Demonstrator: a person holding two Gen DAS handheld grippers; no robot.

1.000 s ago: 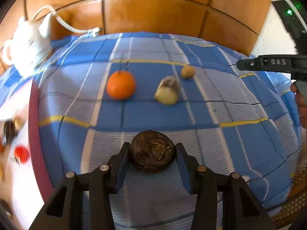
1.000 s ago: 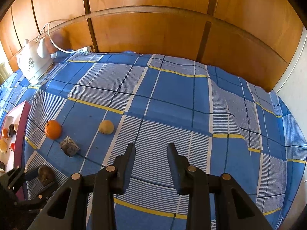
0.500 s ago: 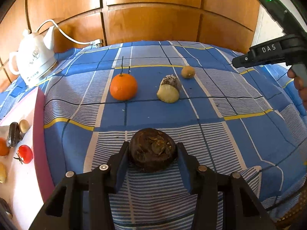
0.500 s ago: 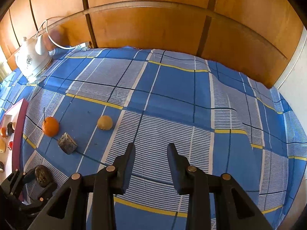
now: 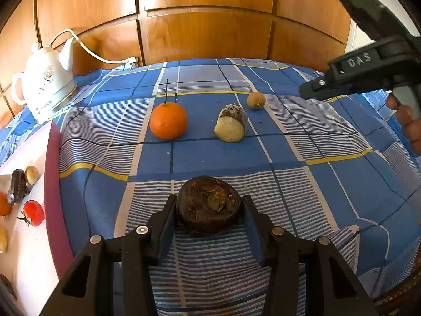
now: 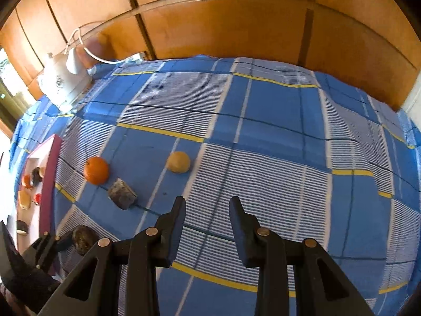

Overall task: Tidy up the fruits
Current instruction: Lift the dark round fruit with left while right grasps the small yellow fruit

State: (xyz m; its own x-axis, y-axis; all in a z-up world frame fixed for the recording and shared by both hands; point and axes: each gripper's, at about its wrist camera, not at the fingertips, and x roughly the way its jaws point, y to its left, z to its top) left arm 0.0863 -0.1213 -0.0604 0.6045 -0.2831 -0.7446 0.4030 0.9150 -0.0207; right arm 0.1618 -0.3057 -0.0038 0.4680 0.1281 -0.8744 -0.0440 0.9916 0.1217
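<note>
Fruit stays clamped: left gripper (image 5: 209, 212) keeps the dark brown round fruit (image 5: 208, 203) raised; right gripper (image 6: 206, 212) hovers narrow, empty.

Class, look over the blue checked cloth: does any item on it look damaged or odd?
Yes: the brown-skinned piece between the orange and the small yellowish fruit lies on its side with a pale cut face showing. The others look whole.
</note>
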